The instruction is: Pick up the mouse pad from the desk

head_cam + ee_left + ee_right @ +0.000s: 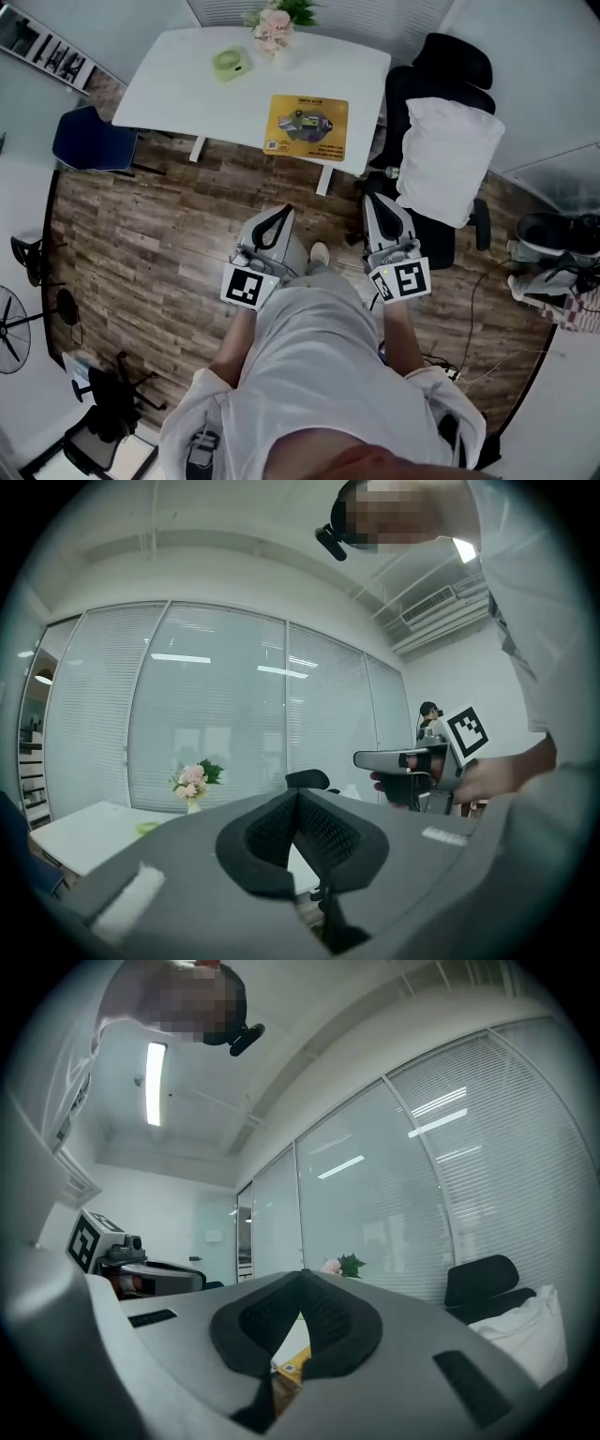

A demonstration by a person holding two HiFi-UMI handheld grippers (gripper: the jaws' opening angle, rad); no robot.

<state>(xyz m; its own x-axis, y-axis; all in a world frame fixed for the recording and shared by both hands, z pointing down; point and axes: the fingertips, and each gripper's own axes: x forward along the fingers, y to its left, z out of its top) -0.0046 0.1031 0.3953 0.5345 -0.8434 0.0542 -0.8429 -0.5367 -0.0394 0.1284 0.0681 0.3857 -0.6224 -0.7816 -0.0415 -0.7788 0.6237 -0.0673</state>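
A yellow mouse pad (307,127) with a printed picture lies near the front edge of a white desk (187,89). Both grippers hang over the wooden floor, short of the desk and pointing toward it. My left gripper (284,212) is shut with nothing in it, and its tips meet in the left gripper view (298,794). My right gripper (368,199) is shut and empty too, its jaws touching in the right gripper view (302,1275). Through the slit under those jaws a sliver of the mouse pad (296,1362) shows.
A green round object (230,63) and a vase of pink flowers (275,28) stand at the desk's far side. A black office chair (441,112) with a white cushion (441,159) is right of the desk. A blue chair (92,141) stands at its left. Cables lie on the floor at right.
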